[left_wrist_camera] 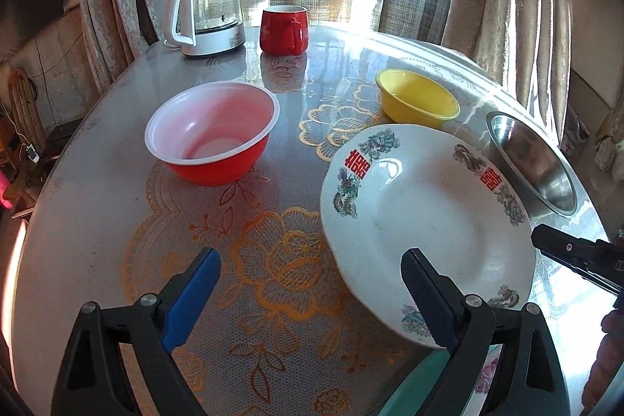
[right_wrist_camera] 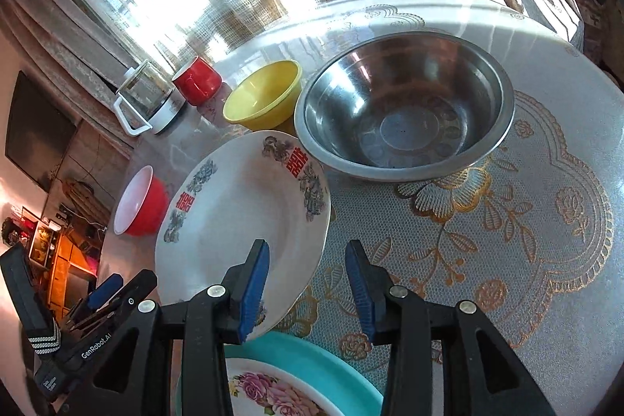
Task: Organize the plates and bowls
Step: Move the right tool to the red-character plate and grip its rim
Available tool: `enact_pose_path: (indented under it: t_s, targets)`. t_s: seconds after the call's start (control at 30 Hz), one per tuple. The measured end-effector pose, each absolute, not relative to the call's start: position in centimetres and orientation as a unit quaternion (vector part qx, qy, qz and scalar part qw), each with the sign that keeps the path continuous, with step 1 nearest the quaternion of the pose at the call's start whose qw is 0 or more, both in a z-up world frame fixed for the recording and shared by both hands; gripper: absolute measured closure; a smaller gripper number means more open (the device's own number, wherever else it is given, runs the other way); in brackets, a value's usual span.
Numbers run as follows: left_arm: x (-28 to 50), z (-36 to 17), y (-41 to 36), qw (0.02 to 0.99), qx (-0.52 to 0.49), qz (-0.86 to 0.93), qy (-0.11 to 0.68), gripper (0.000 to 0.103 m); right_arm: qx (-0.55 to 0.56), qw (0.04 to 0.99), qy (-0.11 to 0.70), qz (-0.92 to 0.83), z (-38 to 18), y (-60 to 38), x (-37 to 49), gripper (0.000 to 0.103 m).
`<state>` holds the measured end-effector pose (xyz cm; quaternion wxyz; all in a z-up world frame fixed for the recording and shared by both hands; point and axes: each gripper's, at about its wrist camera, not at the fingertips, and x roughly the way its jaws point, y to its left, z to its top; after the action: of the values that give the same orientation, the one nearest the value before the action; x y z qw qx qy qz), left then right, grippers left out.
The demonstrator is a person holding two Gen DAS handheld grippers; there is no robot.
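Note:
A white plate with red characters and dragon pattern (left_wrist_camera: 425, 217) (right_wrist_camera: 241, 217) lies tilted, its near edge resting on a teal plate with pink flowers (right_wrist_camera: 280, 381) (left_wrist_camera: 483, 381). My left gripper (left_wrist_camera: 312, 295) is open; its right finger (left_wrist_camera: 429, 303) overlaps the white plate's near rim. My right gripper (right_wrist_camera: 308, 283) is open, its left finger (right_wrist_camera: 253, 283) over the white plate's edge. A red bowl (left_wrist_camera: 212, 139) (right_wrist_camera: 136, 201), a yellow bowl (left_wrist_camera: 417, 98) (right_wrist_camera: 265, 96) and a steel bowl (right_wrist_camera: 405, 108) (left_wrist_camera: 534, 162) stand on the table.
A glass kettle (left_wrist_camera: 206, 14) (right_wrist_camera: 148, 100) and a red mug (left_wrist_camera: 282, 30) (right_wrist_camera: 197, 80) stand at the table's far edge by the curtains. The round table (left_wrist_camera: 273, 260) has a lace-pattern cover. Its right edge is close behind the steel bowl.

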<state>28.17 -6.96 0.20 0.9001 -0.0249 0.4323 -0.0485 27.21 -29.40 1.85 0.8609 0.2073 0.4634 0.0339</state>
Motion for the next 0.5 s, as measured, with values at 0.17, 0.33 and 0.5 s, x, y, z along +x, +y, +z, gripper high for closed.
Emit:
enact_pose_path:
  t_s: [0.17, 0.33, 0.5]
  targets:
    - [29.1, -0.5, -6.8, 0.896, -0.042, -0.053, 0.438, 0.009, 0.198, 0.854, 0.480, 0.030, 0.9, -29.0, 28.7, 0.062]
    - [30.0, -1.1, -6.3, 0.890, -0.071, -0.077, 0.445, 0.009, 0.209, 0.846, 0.489, 0.035, 0.2, -28.8, 29.8, 0.062]
    - [30.4, -1.7, -6.8, 0.882, -0.081, -0.123, 0.448, 0.009, 0.194, 0.844, 0.498, 0.038, -0.6, -28.1, 30.7, 0.062]
